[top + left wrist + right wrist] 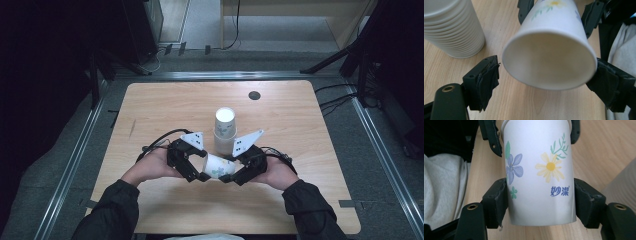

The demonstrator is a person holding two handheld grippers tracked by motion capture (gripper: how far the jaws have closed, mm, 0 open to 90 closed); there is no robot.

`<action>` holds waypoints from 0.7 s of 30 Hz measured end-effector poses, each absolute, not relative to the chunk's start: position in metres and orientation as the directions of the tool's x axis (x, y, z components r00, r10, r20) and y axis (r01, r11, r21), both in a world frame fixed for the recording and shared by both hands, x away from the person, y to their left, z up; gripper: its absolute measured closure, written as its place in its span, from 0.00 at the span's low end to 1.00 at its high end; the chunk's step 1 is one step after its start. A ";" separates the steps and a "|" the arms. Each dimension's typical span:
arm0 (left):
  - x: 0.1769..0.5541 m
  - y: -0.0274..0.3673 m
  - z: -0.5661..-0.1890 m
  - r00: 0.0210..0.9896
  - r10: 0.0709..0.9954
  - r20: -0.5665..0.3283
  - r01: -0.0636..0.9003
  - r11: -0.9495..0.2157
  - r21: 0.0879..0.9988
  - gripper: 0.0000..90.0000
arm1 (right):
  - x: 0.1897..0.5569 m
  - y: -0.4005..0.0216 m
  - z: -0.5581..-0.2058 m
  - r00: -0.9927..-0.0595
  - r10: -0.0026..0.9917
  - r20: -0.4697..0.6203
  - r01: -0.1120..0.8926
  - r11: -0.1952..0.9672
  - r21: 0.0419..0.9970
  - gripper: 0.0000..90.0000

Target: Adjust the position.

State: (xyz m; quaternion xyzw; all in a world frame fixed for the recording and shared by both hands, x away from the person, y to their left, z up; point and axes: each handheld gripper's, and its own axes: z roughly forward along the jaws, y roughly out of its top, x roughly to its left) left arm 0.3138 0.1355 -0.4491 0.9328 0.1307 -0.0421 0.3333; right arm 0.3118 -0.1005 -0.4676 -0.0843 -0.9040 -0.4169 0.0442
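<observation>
A white paper cup (217, 167) printed with flowers lies on its side just above the wooden table (165, 105), between both grippers. My right gripper (231, 175) is shut on it; in the right gripper view its pads (499, 200) press both sides of the cup (541, 170) near the base. My left gripper (197, 172) stands open around the cup's mouth (549, 60). In the left gripper view one pad (486, 77) is a small gap away from the rim, and the other is at the rim. A stack of white cups (225, 131) stands upright just behind.
The cup stack (451, 27) is close to the left gripper's outer side. A dark round hole (254, 95) sits near the table's far edge. The person's light clothing (441, 190) is at the near table edge. Metal rails and cables run around the table.
</observation>
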 end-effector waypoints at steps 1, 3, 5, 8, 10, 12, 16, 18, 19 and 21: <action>0.314 0.138 -0.449 0.962 0.219 -0.162 0.272 -0.740 0.615 0.16 | 0.312 -0.103 -0.466 -0.982 0.118 0.148 0.189 0.631 0.752 0.38; 0.312 0.141 -0.449 0.958 0.231 -0.169 0.285 -0.720 0.633 0.16 | 0.313 -0.105 -0.464 -0.981 0.122 0.151 0.194 0.623 0.758 0.38; 0.310 0.144 -0.448 0.954 0.240 -0.179 0.298 -0.705 0.643 0.16 | 0.313 -0.108 -0.462 -0.980 0.128 0.151 0.198 0.614 0.764 0.38; 0.308 0.147 -0.447 0.950 0.243 -0.197 0.311 -0.681 0.663 0.16 | 0.313 -0.113 -0.459 -0.979 0.142 0.148 0.204 0.602 0.772 0.37; 0.307 0.150 -0.445 0.945 0.250 -0.210 0.325 -0.655 0.682 0.16 | 0.313 -0.117 -0.456 -0.977 0.146 0.155 0.212 0.588 0.780 0.37; 0.306 0.152 -0.443 0.941 0.262 -0.213 0.334 -0.631 0.700 0.16 | 0.313 -0.119 -0.454 -0.975 0.150 0.161 0.218 0.571 0.791 0.37; 0.303 0.151 -0.444 0.933 0.295 -0.204 0.350 -0.618 0.704 0.16 | 0.313 -0.122 -0.451 -0.975 0.149 0.164 0.220 0.551 0.805 0.38; 0.302 0.149 -0.444 0.931 0.295 -0.216 0.358 -0.610 0.707 0.16 | 0.313 -0.123 -0.450 -0.975 0.147 0.167 0.221 0.542 0.811 0.37; 0.301 0.147 -0.444 0.932 0.289 -0.221 0.356 -0.602 0.715 0.16 | 0.312 -0.123 -0.448 -0.976 0.145 0.165 0.218 0.536 0.815 0.37; 0.300 0.145 -0.443 0.934 0.278 -0.225 0.349 -0.582 0.734 0.16 | 0.311 -0.122 -0.447 -0.976 0.135 0.169 0.215 0.526 0.823 0.37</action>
